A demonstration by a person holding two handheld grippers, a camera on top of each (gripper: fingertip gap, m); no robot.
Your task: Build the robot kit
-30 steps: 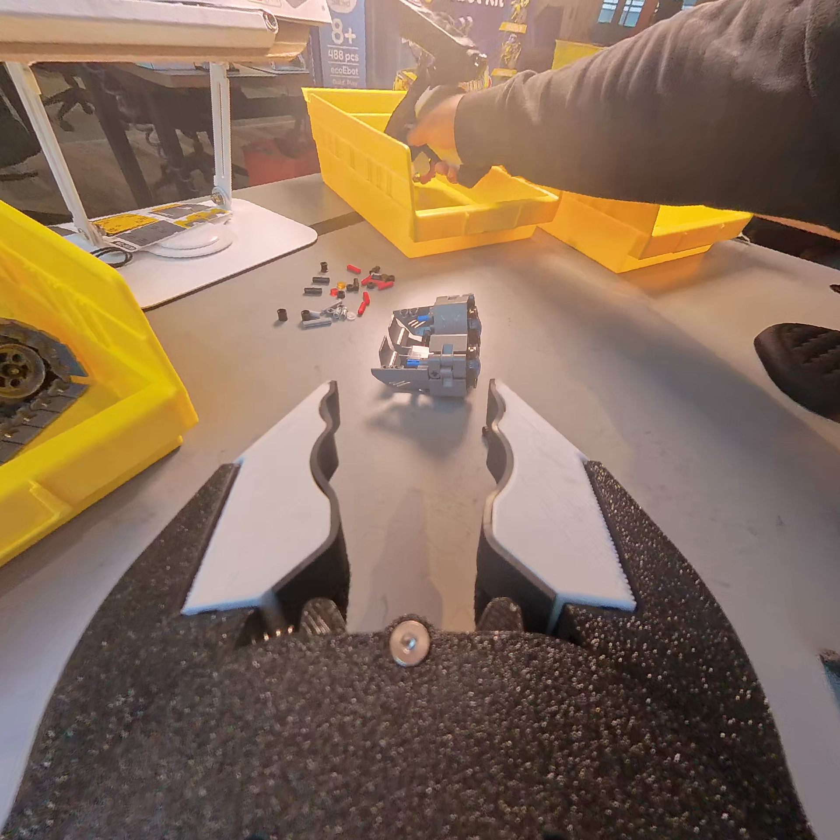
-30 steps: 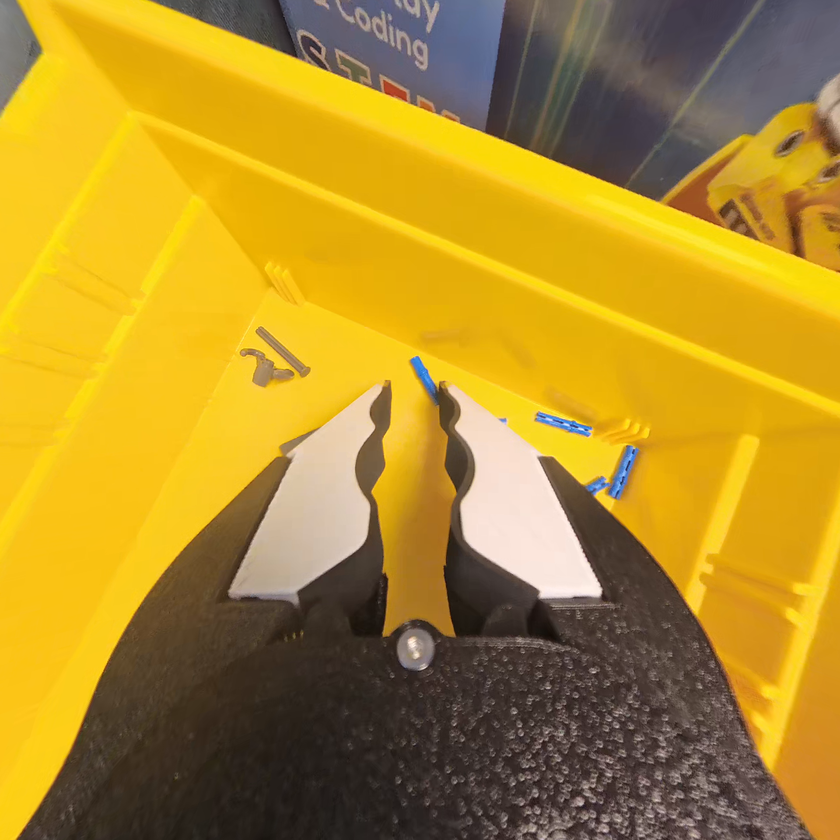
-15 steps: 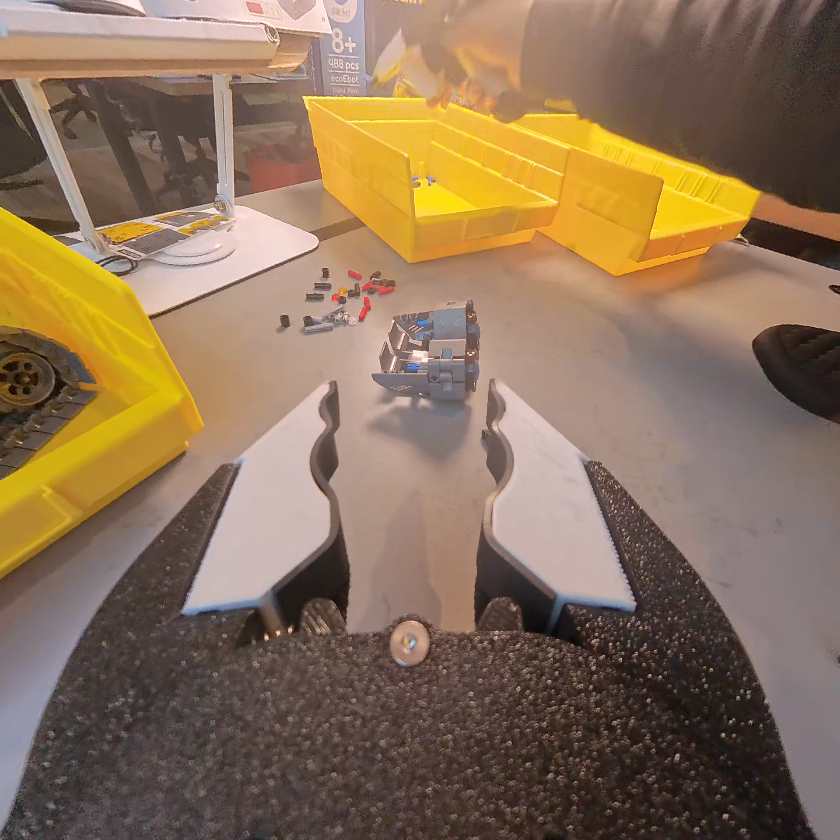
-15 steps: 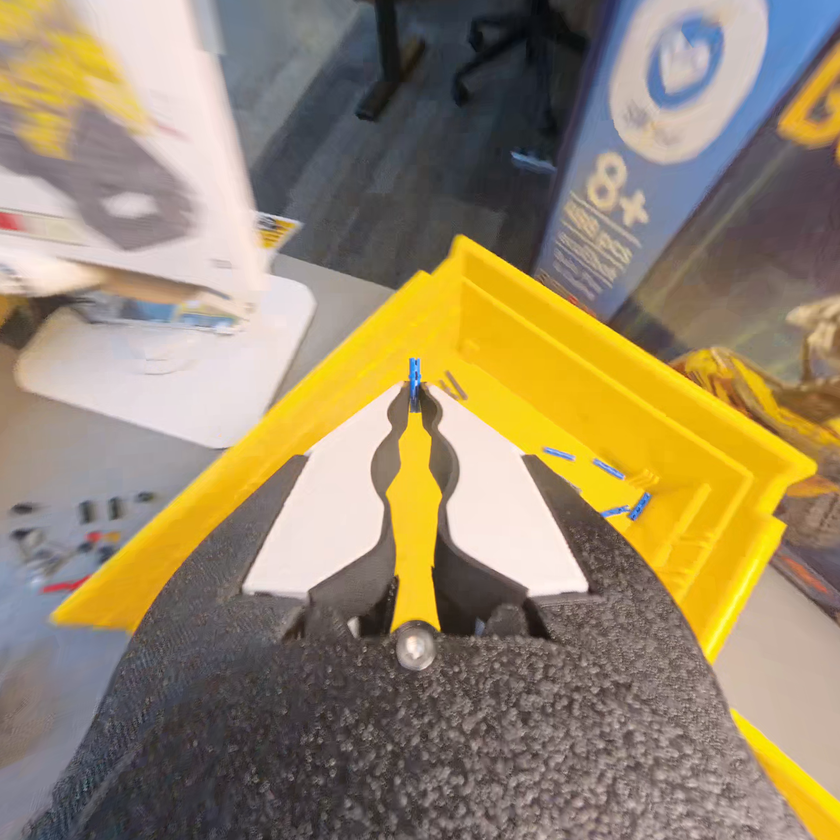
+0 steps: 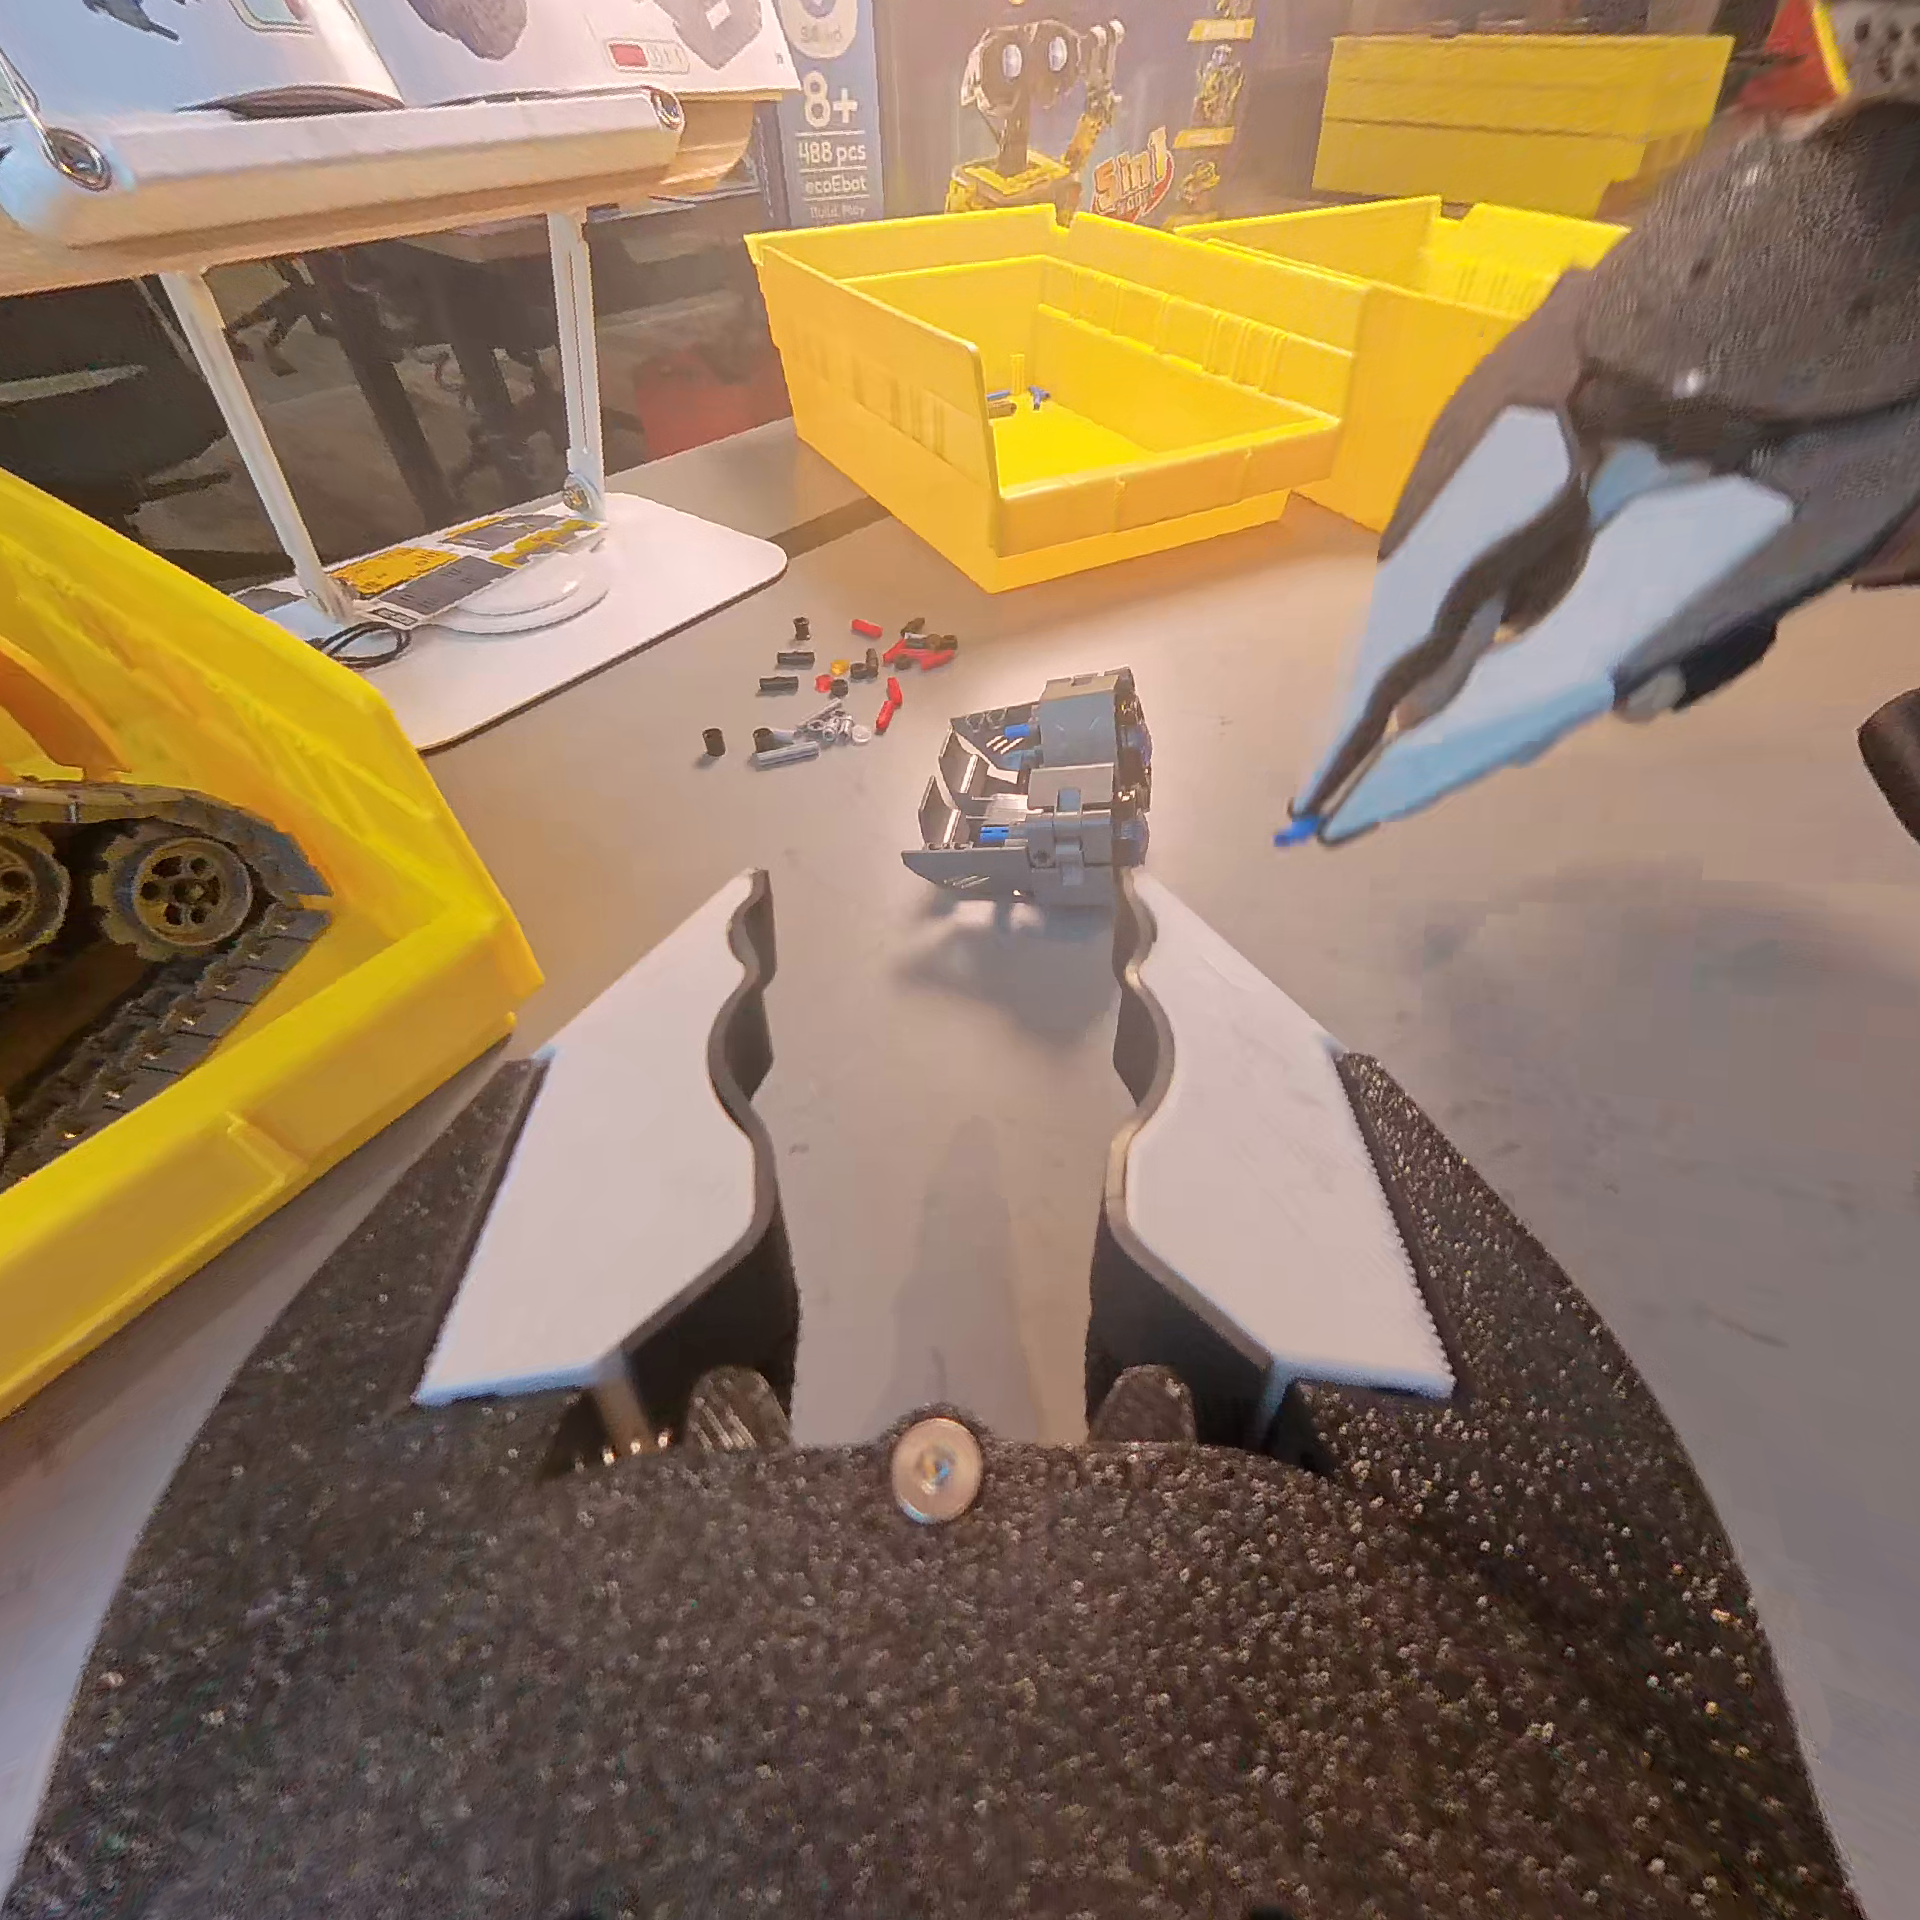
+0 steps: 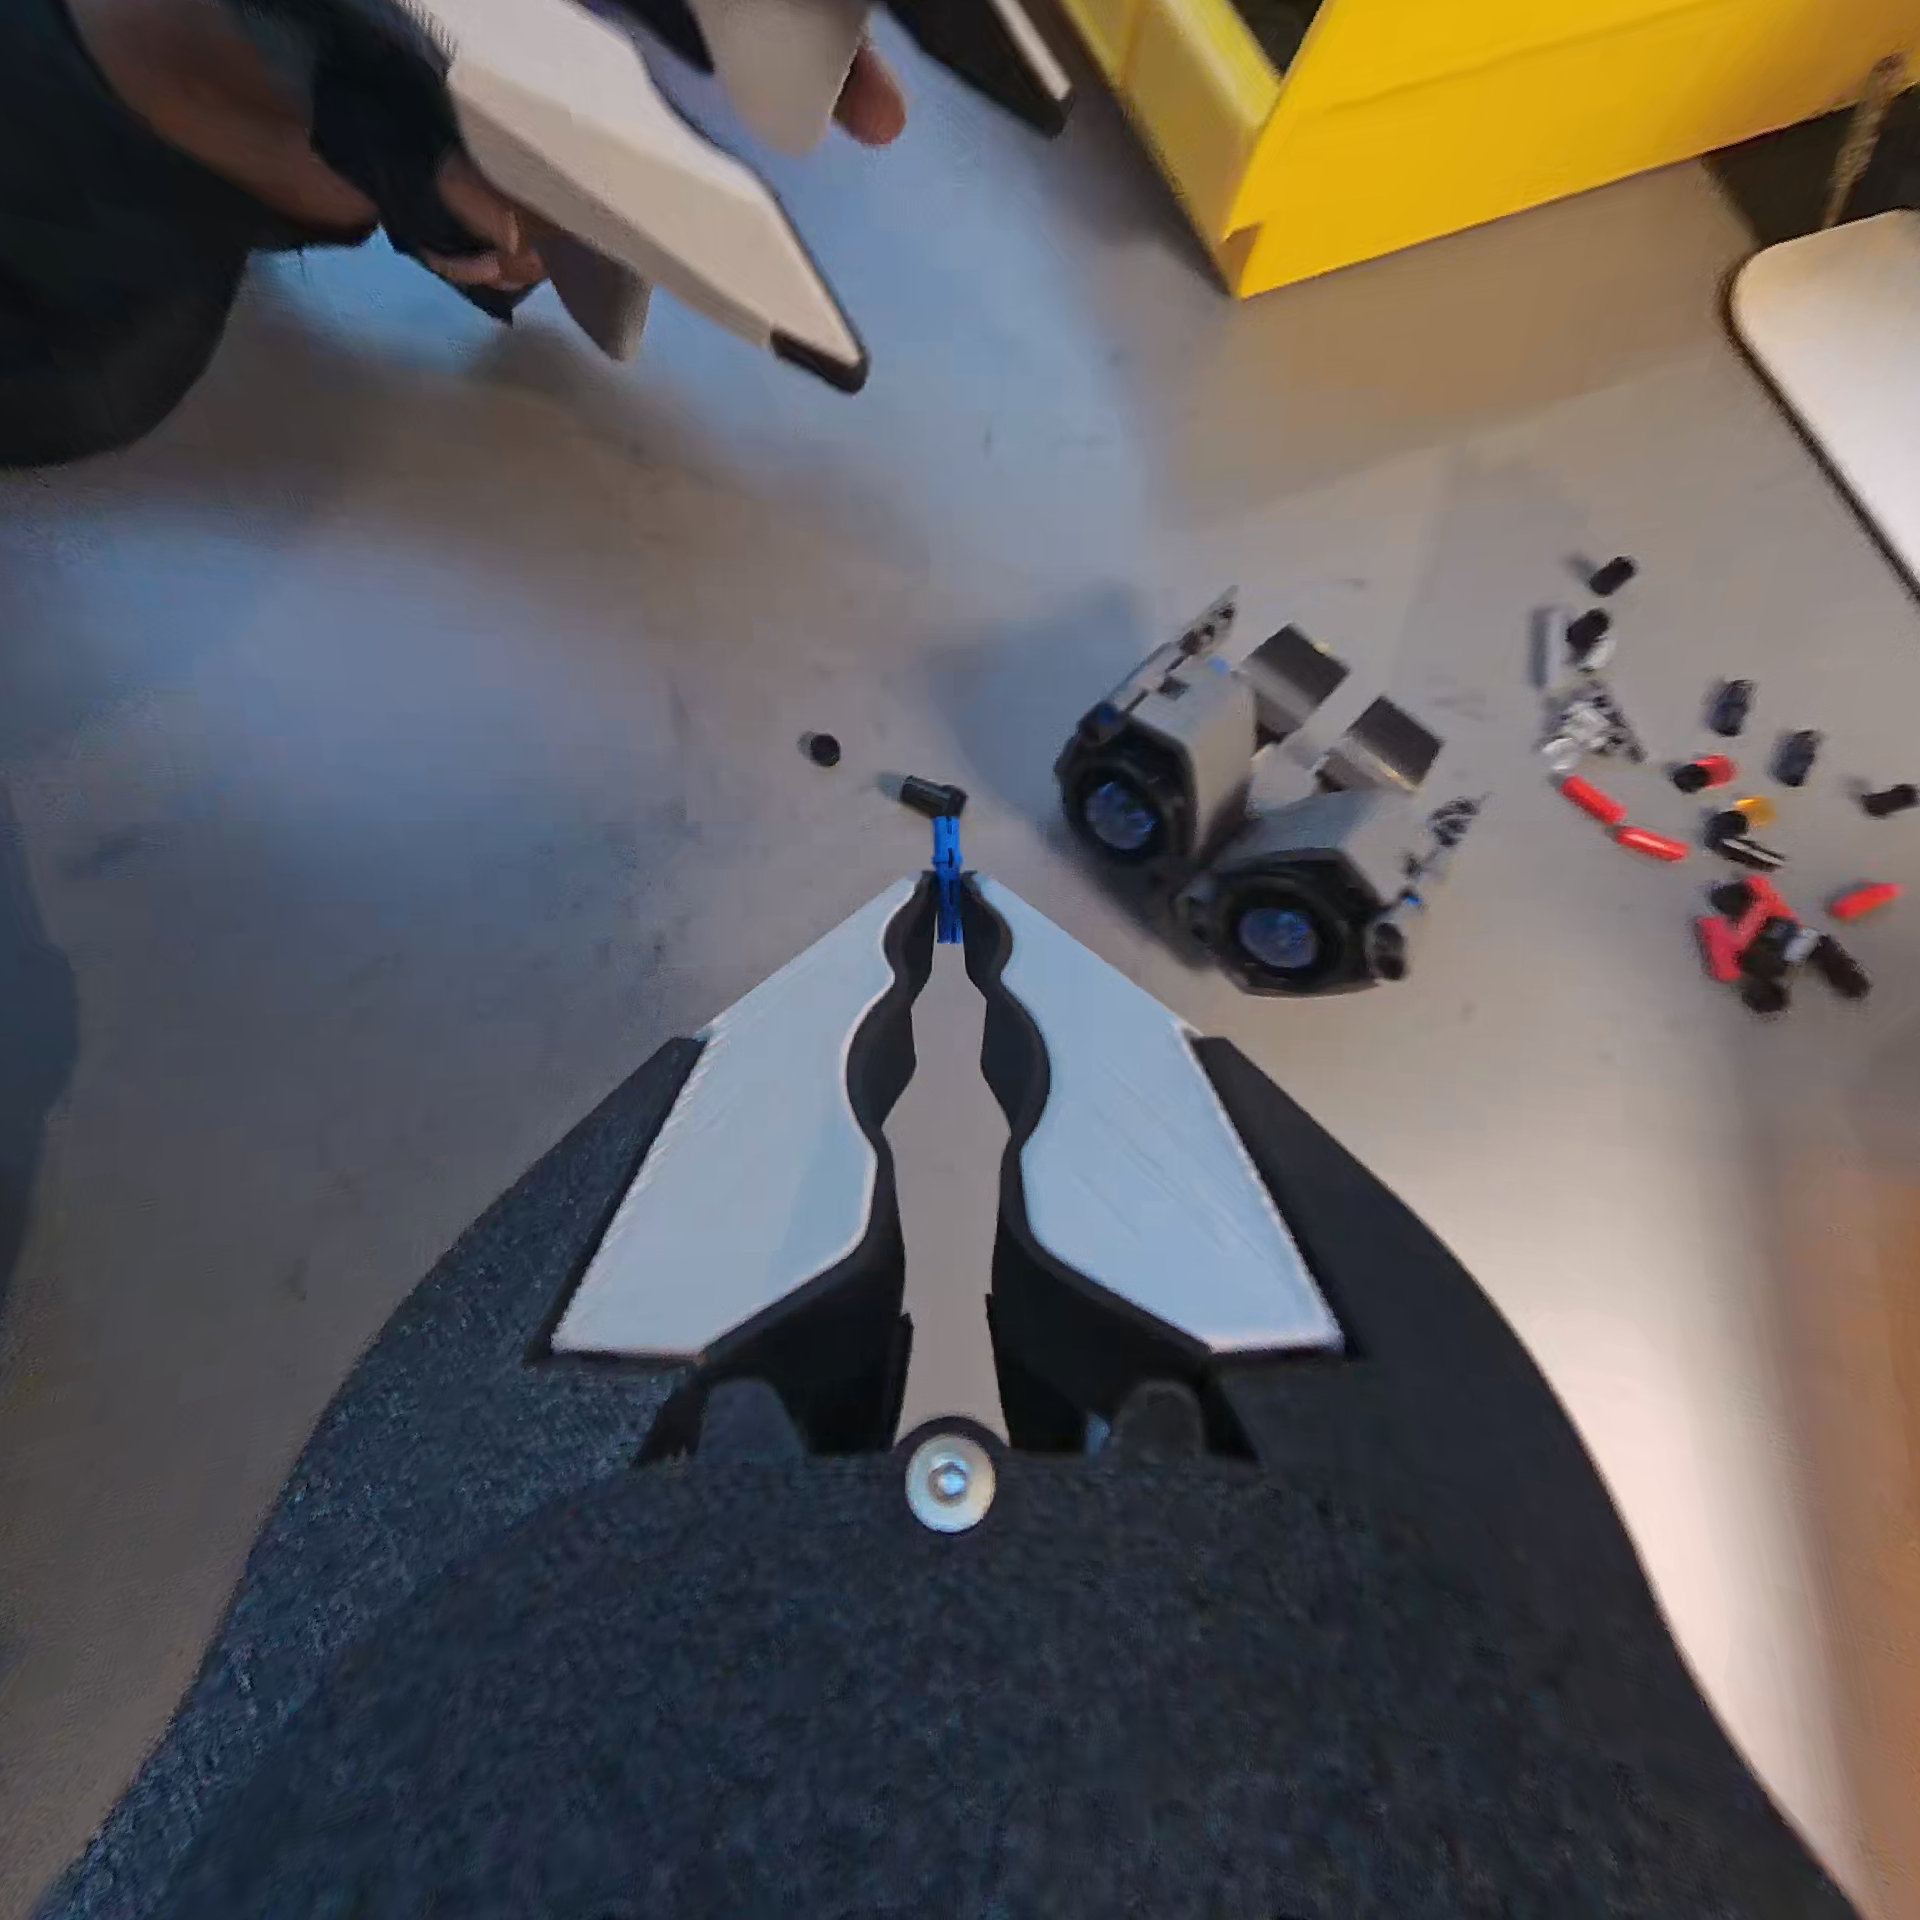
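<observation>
Writing shows on the tall blue box (image 5: pixel 831 114) and the open booklet on the white stand (image 5: pixel 343 73) at the far side of the grey table (image 5: pixel 1558 1039), behind the yellow bins (image 5: pixel 1039 343). Nearer, the left gripper (image 5: pixel 940 904) hangs with its fingers spread wide and nothing between them, its right fingertip just beside the small grey brick assembly (image 5: pixel 1039 800), with loose red and black pieces (image 5: pixel 842 686) scattered just beyond. The right gripper (image 6: pixel 945 883) is pinched tight on a small blue pin (image 6: pixel 947 862), held above the table to the right of the assembly, near a small black connector (image 6: pixel 930 795).
</observation>
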